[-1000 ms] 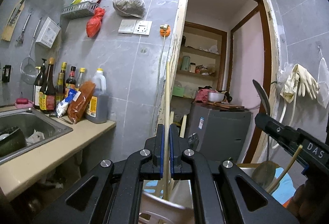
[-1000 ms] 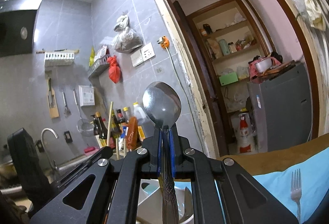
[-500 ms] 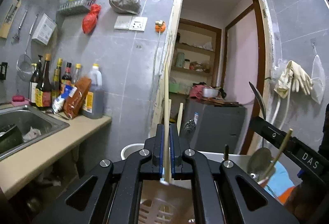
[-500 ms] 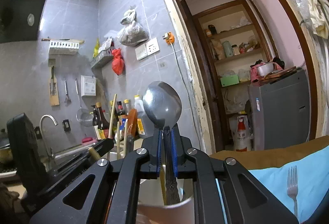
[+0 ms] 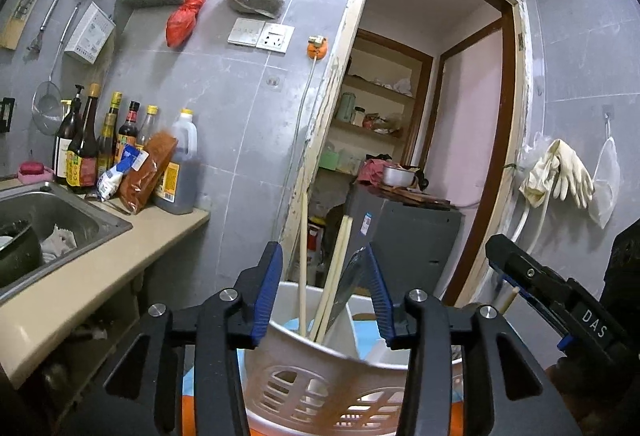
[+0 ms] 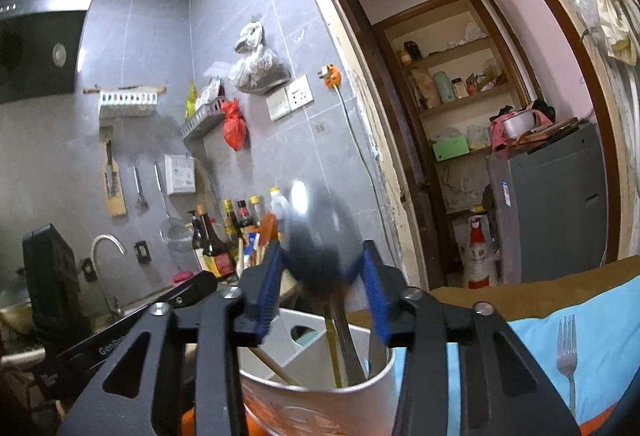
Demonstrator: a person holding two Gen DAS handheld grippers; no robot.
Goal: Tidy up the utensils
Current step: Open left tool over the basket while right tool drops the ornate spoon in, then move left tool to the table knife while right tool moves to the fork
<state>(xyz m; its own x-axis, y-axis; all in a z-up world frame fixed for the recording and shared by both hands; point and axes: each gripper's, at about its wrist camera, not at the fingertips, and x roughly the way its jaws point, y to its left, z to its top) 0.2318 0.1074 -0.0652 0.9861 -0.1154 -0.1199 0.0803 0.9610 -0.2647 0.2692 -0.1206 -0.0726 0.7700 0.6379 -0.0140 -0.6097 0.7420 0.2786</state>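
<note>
While both tongs stand spread and empty, left gripper (image 5: 325,288) over white utensil holder (image 5: 320,376), chopsticks (image 5: 334,276) inside, right gripper (image 6: 320,284) around blurred spoon (image 6: 320,236), fork (image 6: 567,348) on blue cloth (image 6: 600,316).

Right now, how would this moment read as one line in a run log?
left claw: open | right claw: open | chopsticks, spoon: in utensil holder | fork: on blue cloth

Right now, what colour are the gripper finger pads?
Blue pads, clearest in the left wrist view.
</note>
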